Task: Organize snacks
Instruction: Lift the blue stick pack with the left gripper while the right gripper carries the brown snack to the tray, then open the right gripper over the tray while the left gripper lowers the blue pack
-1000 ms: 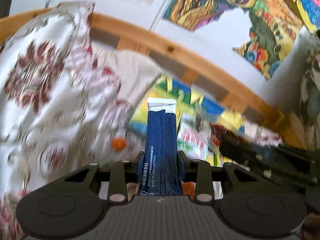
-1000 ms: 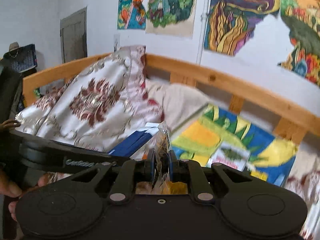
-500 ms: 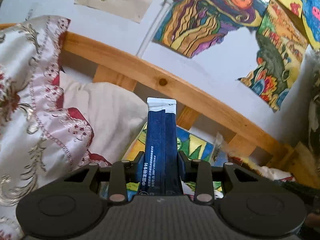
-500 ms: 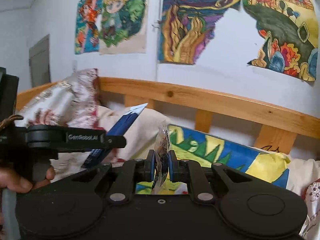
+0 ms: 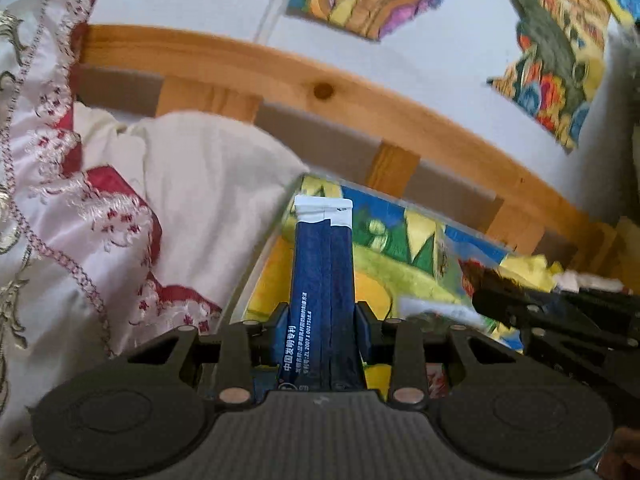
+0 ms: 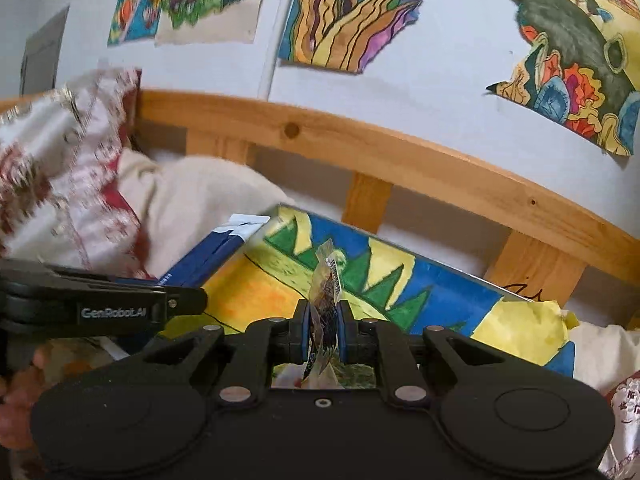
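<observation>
A person carried a snack in each handheld gripper over a bed, both tools pointing toward the wooden bed rail [image 6: 400,160] and the wall of torn colourful posters [image 6: 344,12] behind it. The left gripper [image 5: 322,332] was clamped on a dark blue snack pack [image 5: 322,280], which stood up between its jaws with the white sealed end uppermost; the jaws squeezed it by its lower sides, likely so the long pack would not swing or slip while being moved. The right gripper [image 6: 323,330] was pinched nearly closed on a thin crinkled snack sachet [image 6: 326,284], gripped edge-on by its flat faces, the only hold that such a flimsy packet seemed to allow. In the right wrist view the left tool reached in from the left, a hand [image 6: 20,396] beneath it, the blue pack leaning toward the painted board [image 6: 440,292] lying on the bed just below the rail. A cream pillow [image 5: 208,184] and an embroidered red-and-white quilt [image 5: 60,200] were heaped to the left of that board. Both snacks hung above the bedding, neither yet set down; the board, flat and firm among soft covers, appeared the likeliest sorting spot, though no container was in view.
</observation>
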Demonstrator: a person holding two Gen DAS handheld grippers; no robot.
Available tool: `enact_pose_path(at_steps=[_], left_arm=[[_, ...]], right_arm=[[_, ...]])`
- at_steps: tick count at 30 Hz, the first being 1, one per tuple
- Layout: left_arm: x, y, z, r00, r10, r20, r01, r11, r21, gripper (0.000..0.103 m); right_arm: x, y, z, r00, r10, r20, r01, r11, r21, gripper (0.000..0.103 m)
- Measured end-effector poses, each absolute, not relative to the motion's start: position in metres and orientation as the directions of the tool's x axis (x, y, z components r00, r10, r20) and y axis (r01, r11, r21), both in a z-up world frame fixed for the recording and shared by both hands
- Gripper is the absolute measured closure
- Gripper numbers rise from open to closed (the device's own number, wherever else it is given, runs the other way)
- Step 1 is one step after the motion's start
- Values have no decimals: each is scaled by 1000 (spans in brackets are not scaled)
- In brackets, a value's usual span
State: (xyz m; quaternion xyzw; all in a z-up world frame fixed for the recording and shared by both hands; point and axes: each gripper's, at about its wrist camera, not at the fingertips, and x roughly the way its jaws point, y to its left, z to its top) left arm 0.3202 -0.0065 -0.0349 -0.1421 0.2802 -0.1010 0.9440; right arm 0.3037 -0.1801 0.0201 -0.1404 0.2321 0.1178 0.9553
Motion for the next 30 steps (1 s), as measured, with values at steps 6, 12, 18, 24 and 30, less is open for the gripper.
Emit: enact_pose_path(at_steps=[6,12,18,24,30], left_arm=[[330,-7,-46,794,-262,-548,104,948,-301,66],[339,-8,-53,764,-266,-588,93,947,-308,65],[341,-8,-52,756,-284,-590,102,941,-322,64],[342,-4,-50,752,-305,-585,98,929,-357,61],[333,-2,-37,777,-284,-562,95,935,-341,42]], right_arm=[[315,-176,-6,849,110,-517,-281,922,-265,89],[322,-180,-19,820,102,-563,-271,936,-225,89],[325,-186,-25,798,105,-593,-248,954,-166,79],[324,-187,-26,787,112,-606,-246,959,-142,58],[323,-191,-21,765,146,-627,-222,974,-44,32]])
